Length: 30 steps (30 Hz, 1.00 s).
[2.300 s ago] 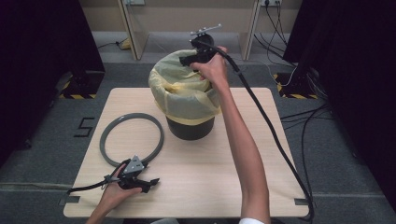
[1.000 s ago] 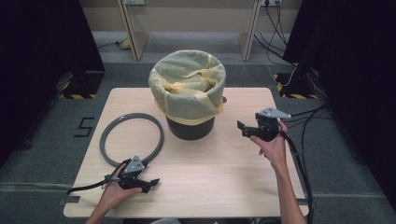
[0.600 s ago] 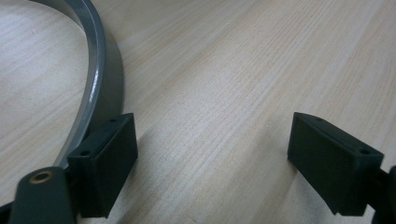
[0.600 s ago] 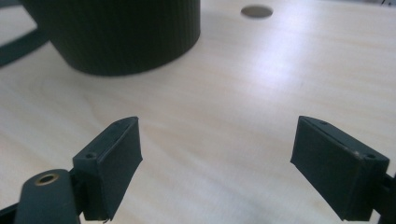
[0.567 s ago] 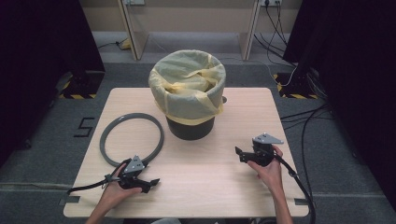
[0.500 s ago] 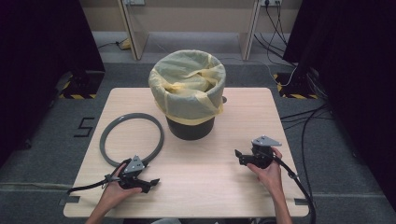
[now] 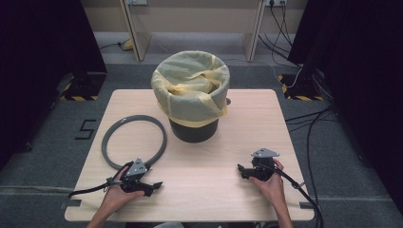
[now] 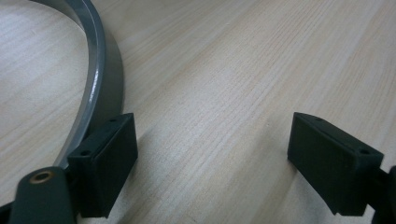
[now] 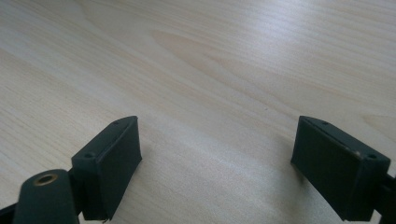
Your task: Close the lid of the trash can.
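High view: I've got both grippers, left gripper (image 7: 153, 185) and right gripper (image 7: 241, 170), resting wide open on the table (image 7: 204, 161), grey ring (image 7: 134, 141) beside my left.

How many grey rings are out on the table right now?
1. The grey ring lies flat on the table, left of the lined bin, just ahead of the left claw. Another could sit inside the bin, hidden by the bag.

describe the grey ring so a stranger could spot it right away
On the wooden table, look left of the dark bin with its yellow bag. The grey ring lies flat there, just beyond the left gripper, and is the table's one thin open hoop.
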### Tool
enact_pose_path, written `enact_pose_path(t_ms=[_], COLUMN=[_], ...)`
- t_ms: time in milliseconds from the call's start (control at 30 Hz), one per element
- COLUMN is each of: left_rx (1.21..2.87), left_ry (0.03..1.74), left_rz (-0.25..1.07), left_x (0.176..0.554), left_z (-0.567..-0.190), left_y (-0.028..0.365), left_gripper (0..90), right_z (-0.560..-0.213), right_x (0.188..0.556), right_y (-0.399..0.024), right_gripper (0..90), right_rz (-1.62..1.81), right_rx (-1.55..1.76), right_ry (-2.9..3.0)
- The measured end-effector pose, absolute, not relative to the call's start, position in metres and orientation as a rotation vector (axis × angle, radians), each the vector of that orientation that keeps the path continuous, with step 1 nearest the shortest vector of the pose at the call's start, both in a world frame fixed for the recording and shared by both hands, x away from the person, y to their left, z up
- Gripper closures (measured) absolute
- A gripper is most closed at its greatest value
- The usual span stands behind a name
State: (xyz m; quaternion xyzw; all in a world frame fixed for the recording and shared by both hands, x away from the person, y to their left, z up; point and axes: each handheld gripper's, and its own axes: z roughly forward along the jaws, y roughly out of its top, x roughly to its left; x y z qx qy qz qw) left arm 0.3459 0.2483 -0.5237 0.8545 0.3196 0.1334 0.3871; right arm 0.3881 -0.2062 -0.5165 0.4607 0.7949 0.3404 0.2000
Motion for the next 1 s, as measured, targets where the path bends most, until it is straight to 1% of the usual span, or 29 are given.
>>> enact_pose_path(t_ms=[67, 133, 200, 300, 433, 467, 533, 600, 733, 900, 933, 1000], left_rx=[2.173, 2.176, 2.168, 2.141, 2.133, 2.131, 2.147, 2.188, 2.27, 2.293, 2.298, 2.293], left_ry=[0.814, 0.812, 0.816, 0.809, 0.862, 0.873, 0.881, 0.869, 0.841, 0.795, 0.785, 0.78], left_rz=[0.342, 0.363, 0.405, 0.419, 0.445, 0.435, 0.412, 0.388, 0.33, 0.286, 0.273, 0.258], left_x=[0.346, 0.346, 0.345, 0.344, 0.355, 0.358, 0.365, 0.37, 0.38, 0.39, 0.392, 0.394], left_z=[-0.523, -0.522, -0.516, -0.503, -0.492, -0.492, -0.494, -0.5, -0.509, -0.508, -0.507, -0.507], left_y=[0.249, 0.251, 0.255, 0.264, 0.283, 0.288, 0.297, 0.301, 0.302, 0.305, 0.305, 0.304], left_gripper=[16.6, 20.0, 20.5, 20.5, 20.5, 22.1, 28.1, 35.9, 48.0, 62.8, 67.7, 72.3], right_z=[-0.517, -0.516, -0.516, -0.516, -0.516, -0.516, -0.516, -0.516, -0.516, -0.516, -0.516, -0.516], right_x=[0.388, 0.388, 0.388, 0.388, 0.388, 0.388, 0.388, 0.389, 0.389, 0.389, 0.389, 0.389], right_y=[-0.206, -0.207, -0.207, -0.207, -0.207, -0.207, -0.207, -0.207, -0.207, -0.207, -0.208, -0.208], right_gripper=[16.1, 16.0, 15.7, 15.7, 15.6, 15.5, 15.3, 15.2, 15.1, 15.1, 15.1, 15.1], right_rz=[0.951, 0.95, 0.948, 0.948, 0.949, 0.949, 0.948, 0.951, 0.951, 0.951, 0.951, 0.951], right_rx=[1.287, 1.288, 1.289, 1.288, 1.288, 1.289, 1.287, 1.284, 1.283, 1.283, 1.281, 1.282], right_ry=[2.222, 2.226, 2.224, 2.227, 2.227, 2.228, 2.23, 2.233, 2.233, 2.233, 2.234, 2.234])
